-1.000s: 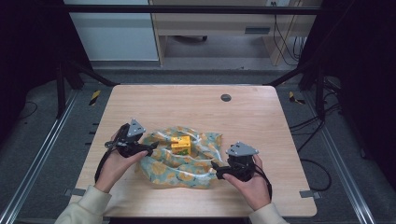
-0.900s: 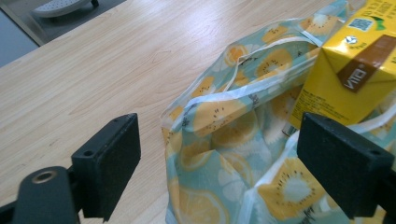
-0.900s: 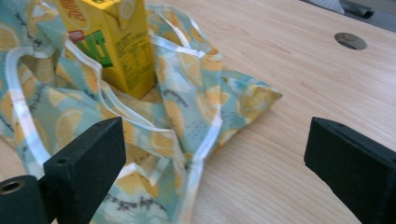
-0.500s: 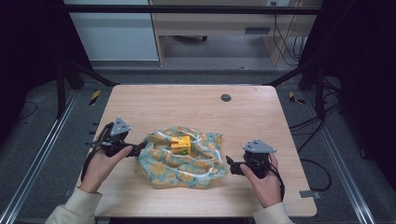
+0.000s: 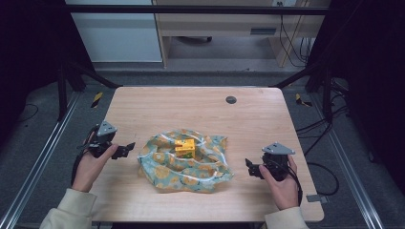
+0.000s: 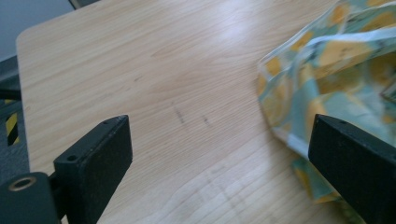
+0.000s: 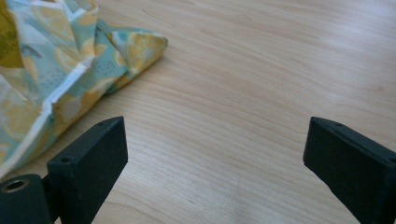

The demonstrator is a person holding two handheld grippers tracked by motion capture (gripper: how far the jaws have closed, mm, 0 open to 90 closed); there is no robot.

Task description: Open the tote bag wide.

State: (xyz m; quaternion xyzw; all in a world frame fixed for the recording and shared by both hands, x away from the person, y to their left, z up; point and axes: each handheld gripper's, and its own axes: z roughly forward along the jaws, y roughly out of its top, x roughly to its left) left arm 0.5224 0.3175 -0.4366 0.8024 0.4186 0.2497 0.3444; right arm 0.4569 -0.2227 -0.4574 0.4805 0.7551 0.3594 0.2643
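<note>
A small yellow box (image 5: 184, 148) is sitting on a crumpled cloth printed with lemons (image 5: 186, 162), roughly midway between the tabletop's left and right edges and nearer its front edge than its back one. The cloth is lying loosely bunched around the box, its edges rumpled and partly folded up.

You are holding the left gripper (image 5: 125, 150) just off the cloth's left edge, over bare tabletop (image 5: 191, 107), with its fingers (image 6: 93, 163) spread wide and gripping nothing; in the left gripper view the cloth's edge is lying by the far finger. You are holding the right gripper (image 5: 249, 168) near the cloth's right edge, apart from it, and its fingers (image 7: 88, 163) are likewise released with only wood grain between them. A small dark round cap (image 5: 231, 99) is sitting near the tabletop's back edge, well apart from everything else.
</note>
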